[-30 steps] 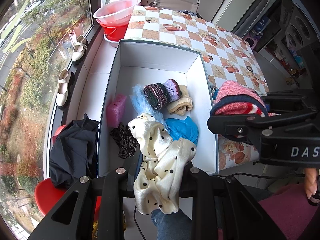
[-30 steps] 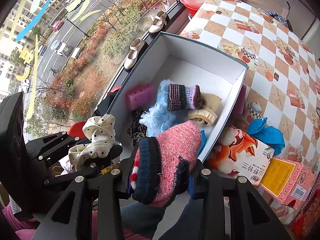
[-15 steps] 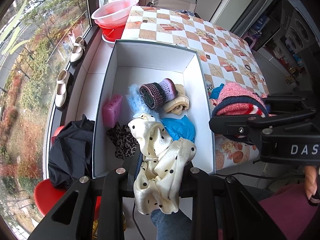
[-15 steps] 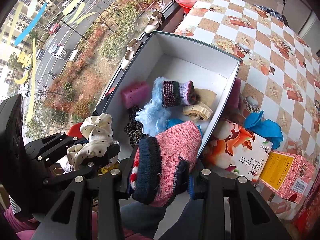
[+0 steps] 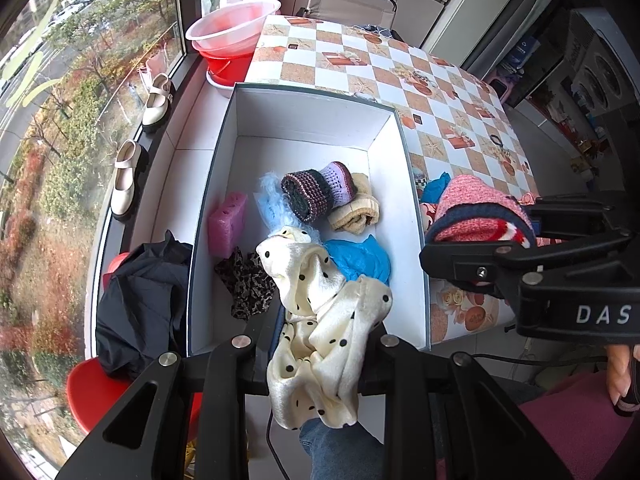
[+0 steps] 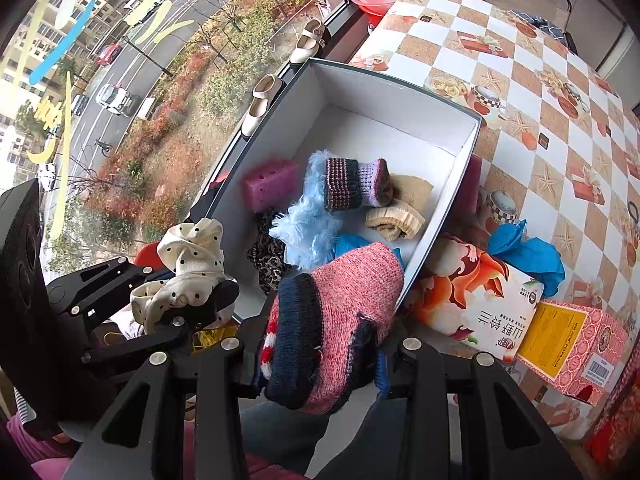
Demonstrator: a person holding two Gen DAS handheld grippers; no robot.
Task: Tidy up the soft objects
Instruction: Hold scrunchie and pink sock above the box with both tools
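Two soft things are carried at once, apparently so that both can be dropped into the white box [image 5: 396,184] in a single trip. The left gripper [image 5: 316,344] is clamped on a cream polka-dot cloth [image 5: 320,320], held above the box's near edge; the right gripper [image 6: 320,356] is clamped on a pink knitted piece [image 6: 340,320], held over the near right corner. Rolled knitwear [image 5: 316,192] and a pink sponge [image 5: 228,224] are already gathered inside. "DAS" is printed on the right gripper; Chinese characters are seen on the tissue pack [image 6: 480,300], too small to be made out.
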